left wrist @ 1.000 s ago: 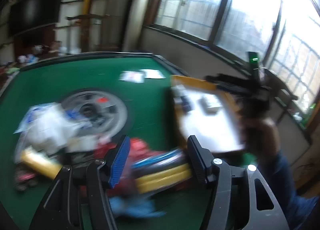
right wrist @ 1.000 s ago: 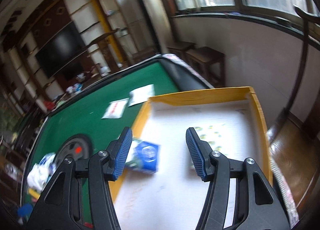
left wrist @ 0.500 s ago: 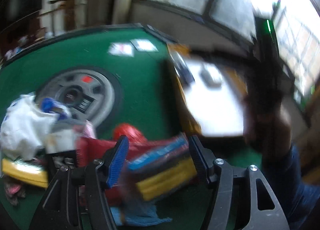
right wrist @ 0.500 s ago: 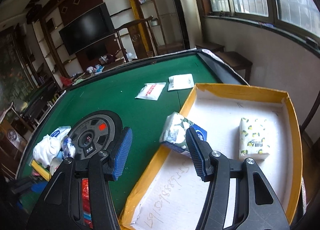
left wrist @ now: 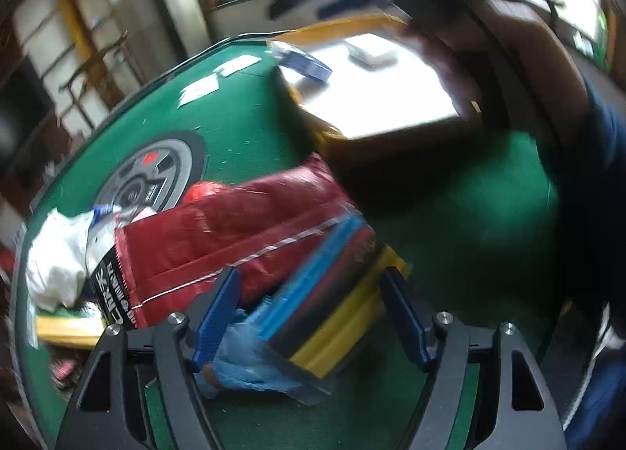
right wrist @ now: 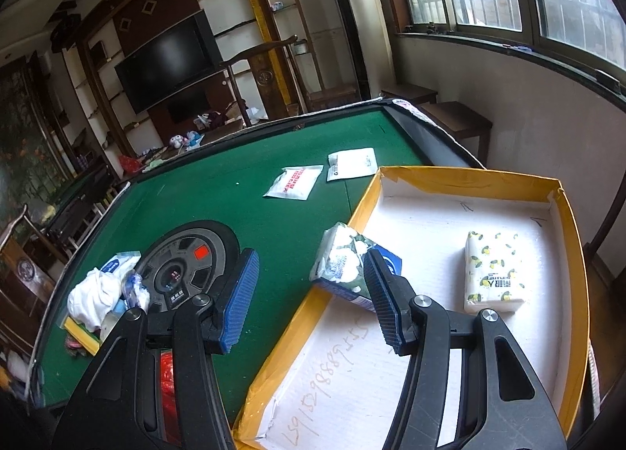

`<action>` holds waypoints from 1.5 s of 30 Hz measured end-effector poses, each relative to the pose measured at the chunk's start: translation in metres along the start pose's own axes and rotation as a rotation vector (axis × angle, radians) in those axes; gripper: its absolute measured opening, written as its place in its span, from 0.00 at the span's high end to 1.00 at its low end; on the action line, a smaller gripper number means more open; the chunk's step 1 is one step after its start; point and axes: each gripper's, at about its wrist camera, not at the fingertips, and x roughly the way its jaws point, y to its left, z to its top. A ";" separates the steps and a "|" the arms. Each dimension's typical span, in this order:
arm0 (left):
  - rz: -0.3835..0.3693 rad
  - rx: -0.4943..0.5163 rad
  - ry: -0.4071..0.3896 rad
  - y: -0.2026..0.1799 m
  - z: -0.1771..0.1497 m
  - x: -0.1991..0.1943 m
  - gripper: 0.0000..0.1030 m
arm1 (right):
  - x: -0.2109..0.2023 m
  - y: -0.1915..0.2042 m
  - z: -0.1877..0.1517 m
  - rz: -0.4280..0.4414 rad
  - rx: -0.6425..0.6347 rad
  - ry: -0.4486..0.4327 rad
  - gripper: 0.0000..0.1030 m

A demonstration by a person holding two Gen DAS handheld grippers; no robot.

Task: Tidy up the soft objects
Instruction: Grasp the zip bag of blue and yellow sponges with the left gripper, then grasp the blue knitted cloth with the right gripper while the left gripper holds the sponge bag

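In the left wrist view my left gripper (left wrist: 309,317) points down at the green table, and its jaws are opening. Between them lies a wrapped pack striped blue, dark red and yellow (left wrist: 332,293), with a gap showing at the left pad (left wrist: 217,313). A red bag (left wrist: 234,231) lies just behind the pack. My right gripper (right wrist: 311,254) stands open and holds nothing, over the left rim of the yellow-edged tray (right wrist: 469,174). A floral and blue tissue pack (right wrist: 344,262) leans on that rim. A lemon-print tissue pack (right wrist: 493,274) lies inside the tray.
Two white sachets (right wrist: 293,182) (right wrist: 352,162) lie on the far felt. A round dark panel (right wrist: 187,266) sits mid-table, with a heap of white cloth and bags (right wrist: 98,293) at its left. A person's hand and blue sleeve (left wrist: 547,70) reach over the tray (left wrist: 391,98).
My left gripper has sunk toward the table and rolled, and its jaws have widened off the striped pack. The right gripper swung left at first, then kept still.
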 end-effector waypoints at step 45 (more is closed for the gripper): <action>0.049 -0.815 -0.248 0.194 -0.145 -0.071 0.64 | 0.013 0.225 -0.167 0.689 -0.531 0.534 0.45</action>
